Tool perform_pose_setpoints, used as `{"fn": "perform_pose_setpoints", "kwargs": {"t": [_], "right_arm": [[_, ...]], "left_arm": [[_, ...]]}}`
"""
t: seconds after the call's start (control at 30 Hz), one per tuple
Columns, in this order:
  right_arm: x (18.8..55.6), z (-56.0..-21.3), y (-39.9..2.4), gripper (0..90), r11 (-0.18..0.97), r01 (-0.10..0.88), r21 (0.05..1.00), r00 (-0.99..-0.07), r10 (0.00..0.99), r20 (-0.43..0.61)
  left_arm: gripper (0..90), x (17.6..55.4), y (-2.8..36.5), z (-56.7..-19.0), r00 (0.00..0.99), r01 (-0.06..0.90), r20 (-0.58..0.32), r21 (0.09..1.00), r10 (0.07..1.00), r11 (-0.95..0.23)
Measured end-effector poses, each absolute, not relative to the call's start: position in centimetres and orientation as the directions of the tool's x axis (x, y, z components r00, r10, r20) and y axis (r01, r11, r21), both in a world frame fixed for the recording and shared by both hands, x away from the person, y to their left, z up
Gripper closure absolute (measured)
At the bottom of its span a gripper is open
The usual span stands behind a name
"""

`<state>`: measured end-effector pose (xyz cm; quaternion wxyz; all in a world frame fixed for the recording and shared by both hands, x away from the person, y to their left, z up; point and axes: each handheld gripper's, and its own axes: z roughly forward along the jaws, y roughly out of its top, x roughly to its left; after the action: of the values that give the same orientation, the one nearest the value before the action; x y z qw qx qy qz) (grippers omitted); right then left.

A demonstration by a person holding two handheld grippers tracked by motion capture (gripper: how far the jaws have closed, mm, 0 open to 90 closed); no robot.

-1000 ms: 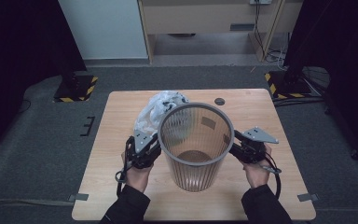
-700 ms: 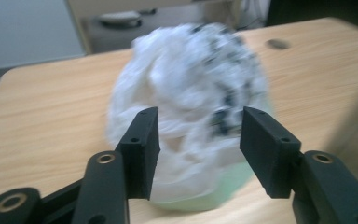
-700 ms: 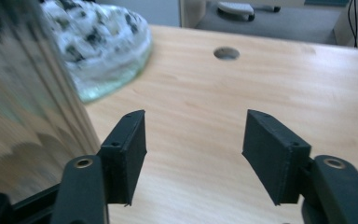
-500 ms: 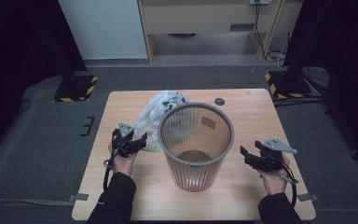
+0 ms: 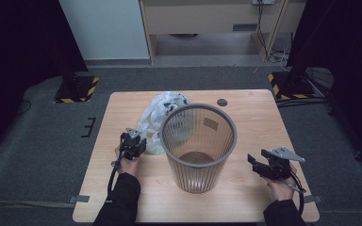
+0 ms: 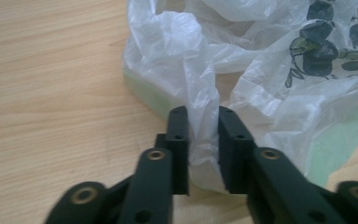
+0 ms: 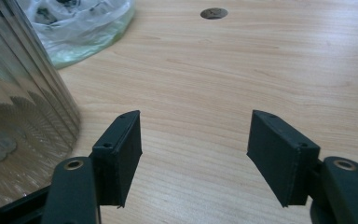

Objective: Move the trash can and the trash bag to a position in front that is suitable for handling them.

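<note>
A: What has the left gripper (image 5: 139,145) got?

B: A fold of the white plastic bag (image 6: 261,70). In the left gripper view its fingers (image 6: 179,140) have just been closing, and the thin film is pinched between the two pads. The rest of the bag bulges ahead of the fingers and off to their right, crumpled, with a dark printed pattern on it and a pale green tint low down.

A: And the right gripper (image 7: 193,154)?

B: Its fingers stand apart with nothing between them; bare wooden worktop (image 7: 242,70) shows through the gap. They hang low over it.

A: Where does the wastebasket (image 5: 198,146) sit?

B: Upright between the two grippers. Seen from the right gripper, its ribbed wall is just beside the left finger, not touching it. The bag lies beyond it, touching or nearly touching its far side; I cannot tell which.

A: Anything else?

B: A small dark round cap (image 7: 214,13) set in the worktop, well ahead of the right fingers.
</note>
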<state>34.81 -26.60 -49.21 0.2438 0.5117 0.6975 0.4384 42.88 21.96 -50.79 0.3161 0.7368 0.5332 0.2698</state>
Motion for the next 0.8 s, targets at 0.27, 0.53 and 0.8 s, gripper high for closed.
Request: {"fn": "perform_pose_setpoints", "kwargs": {"t": [0.27, 0.53, 0.8], "right_arm": [[34.4, -49.6, -26.8, 35.5, 0.116, 0.51, 0.852, -0.361, 0.928, 0.089], [34.6, -51.0, -27.2, 32.9, 0.182, 0.563, 0.806, -0.367, 0.929, 0.047], [34.4, -51.9, -27.4, 32.5, 0.252, 0.616, 0.746, -0.377, 0.926, -0.002]], "left_arm": [[87.1, 40.8, 23.8, -50.0, 0.26, 0.657, 0.054, 0.722, 0.964, -0.217], [87.1, 35.7, 25.9, -49.5, 0.276, 0.646, 0.059, 0.728, 0.959, -0.23], [85.2, 31.5, 27.0, -50.2, 0.255, 0.637, 0.064, 0.74, 0.965, -0.217]]}}
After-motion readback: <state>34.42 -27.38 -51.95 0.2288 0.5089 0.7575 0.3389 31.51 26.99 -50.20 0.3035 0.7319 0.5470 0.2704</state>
